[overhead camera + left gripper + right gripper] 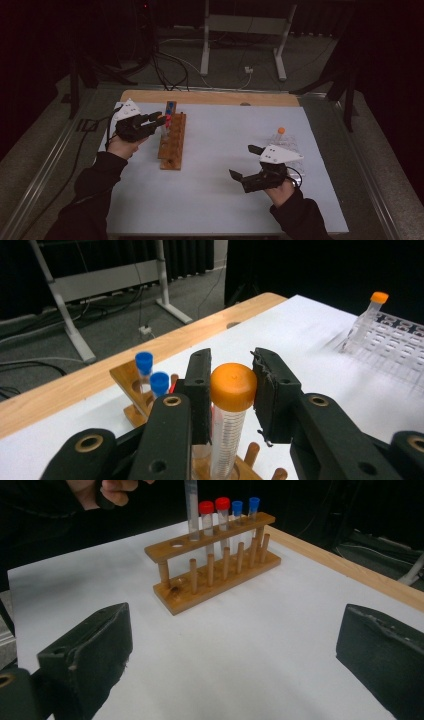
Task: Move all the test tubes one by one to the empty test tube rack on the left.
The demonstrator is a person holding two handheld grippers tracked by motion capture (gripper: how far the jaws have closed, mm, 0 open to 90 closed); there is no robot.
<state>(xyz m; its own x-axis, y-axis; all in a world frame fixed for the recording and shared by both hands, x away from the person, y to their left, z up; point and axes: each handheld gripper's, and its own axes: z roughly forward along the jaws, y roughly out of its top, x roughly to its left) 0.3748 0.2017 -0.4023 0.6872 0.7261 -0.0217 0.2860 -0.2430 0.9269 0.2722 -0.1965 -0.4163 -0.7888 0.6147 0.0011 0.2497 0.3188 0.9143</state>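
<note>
My left gripper (159,120) is shut on the cap of an orange-capped tube (232,387), holding it upright over the wooden rack (172,142). In the right gripper view the tube's clear body (191,510) reaches down into a hole in the rack's top bar (215,570). Behind it stand two red-capped tubes (214,506) and two blue-capped tubes (245,505). My right gripper (245,161) hovers open over the white mat, with nothing between its jaws (240,650).
A clear plastic rack (290,145) holds one more orange-capped tube (281,131) at the right, just beyond my right hand. The mat (220,150) lies on a wooden table edge (210,97). Cables and a metal stand (245,30) lie on the floor beyond the table.
</note>
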